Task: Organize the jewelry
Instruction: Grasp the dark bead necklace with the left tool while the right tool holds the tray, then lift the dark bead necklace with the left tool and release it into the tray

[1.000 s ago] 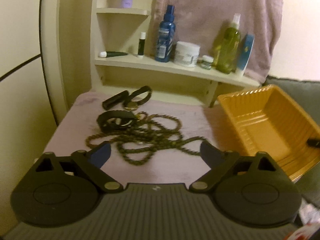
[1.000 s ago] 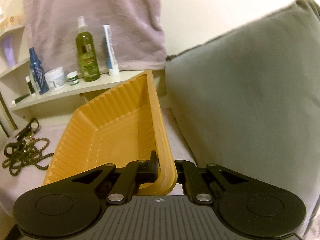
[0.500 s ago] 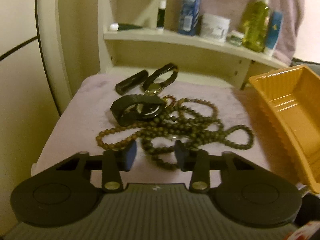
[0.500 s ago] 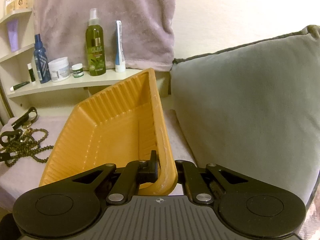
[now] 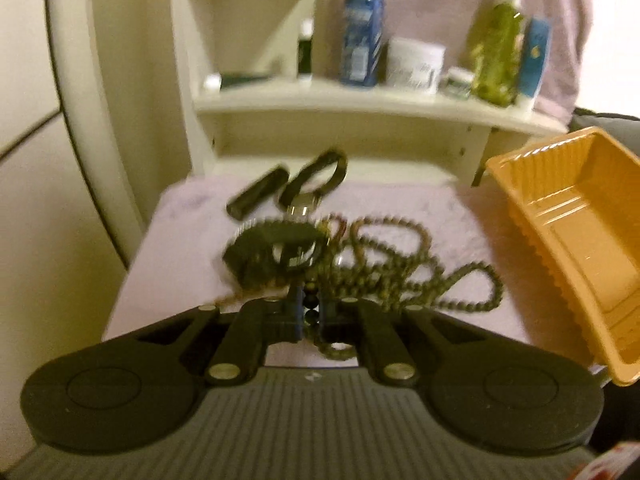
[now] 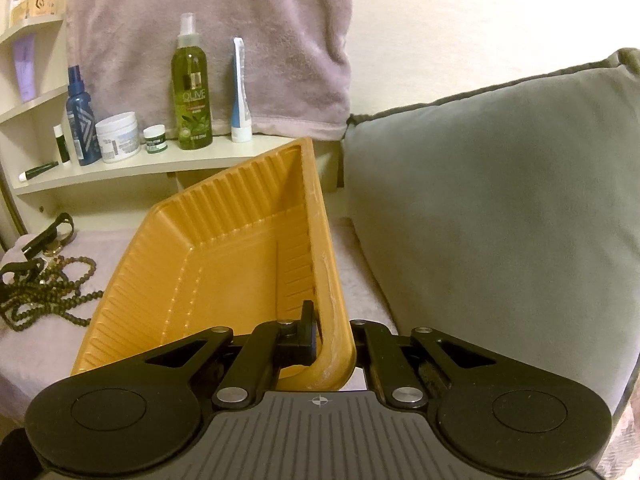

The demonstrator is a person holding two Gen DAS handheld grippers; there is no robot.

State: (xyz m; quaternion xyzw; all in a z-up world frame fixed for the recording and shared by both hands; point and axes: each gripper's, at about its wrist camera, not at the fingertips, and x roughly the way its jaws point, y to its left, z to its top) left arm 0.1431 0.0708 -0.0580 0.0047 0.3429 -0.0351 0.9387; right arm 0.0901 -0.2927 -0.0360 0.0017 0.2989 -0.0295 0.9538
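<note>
A long strand of dark brown beads (image 5: 400, 268) lies tangled on a pink cloth (image 5: 192, 216). My left gripper (image 5: 310, 300) is closing on the near part of that strand, and a few beads show pinched between its blue pads. A black watch (image 5: 276, 248) lies on the beads just beyond the fingertips, with a second black strap (image 5: 316, 176) farther back. The orange ribbed tray (image 6: 208, 264) is tilted up at the right, my right gripper (image 6: 324, 320) shut on its near rim. The beads (image 6: 52, 292) lie left of the tray.
A cream shelf (image 5: 360, 100) behind the cloth carries a blue bottle (image 6: 80, 120), a white jar (image 6: 118, 136), a green spray bottle (image 6: 192, 92) and a tube. A pink towel (image 6: 208, 32) hangs behind it. A grey cushion (image 6: 500, 200) fills the right side.
My left gripper moved forward and down over the beads and its jaws went from wide open to shut on the strand. The right gripper kept its hold on the tray's rim.
</note>
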